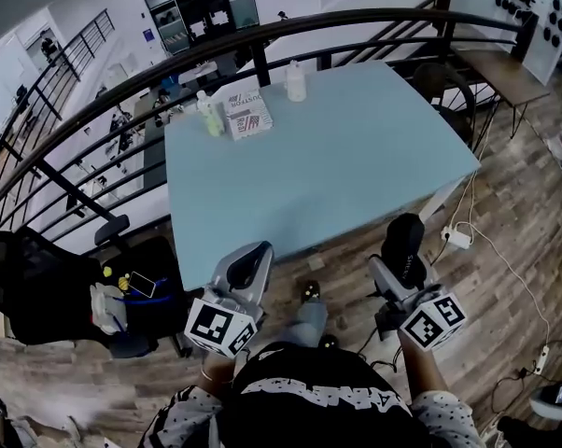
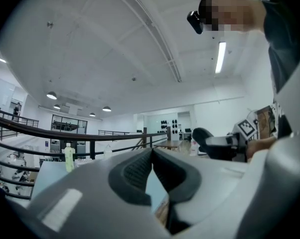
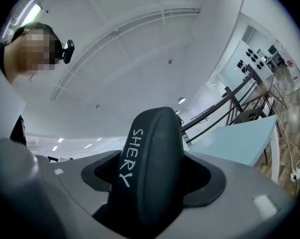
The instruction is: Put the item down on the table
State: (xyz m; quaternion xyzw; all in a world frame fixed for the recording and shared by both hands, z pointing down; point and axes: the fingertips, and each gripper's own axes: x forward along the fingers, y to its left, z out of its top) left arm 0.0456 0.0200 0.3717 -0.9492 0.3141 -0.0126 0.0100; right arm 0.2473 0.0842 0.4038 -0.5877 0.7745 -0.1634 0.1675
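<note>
A black rounded item (image 3: 150,168), lettered SHERY in white, is clamped between the jaws of the right gripper (image 1: 403,261). It is held off the near edge of the light blue table (image 1: 356,166), above the wooden floor (image 1: 505,278) and not yet on the tabletop. The left gripper (image 1: 253,267) is held at that same near edge, its jaws brought together at the tips with nothing between them. Along the table's far edge a green bottle (image 1: 209,115), a printed box (image 1: 247,117) and a white bottle (image 1: 296,82) are seen
</note>
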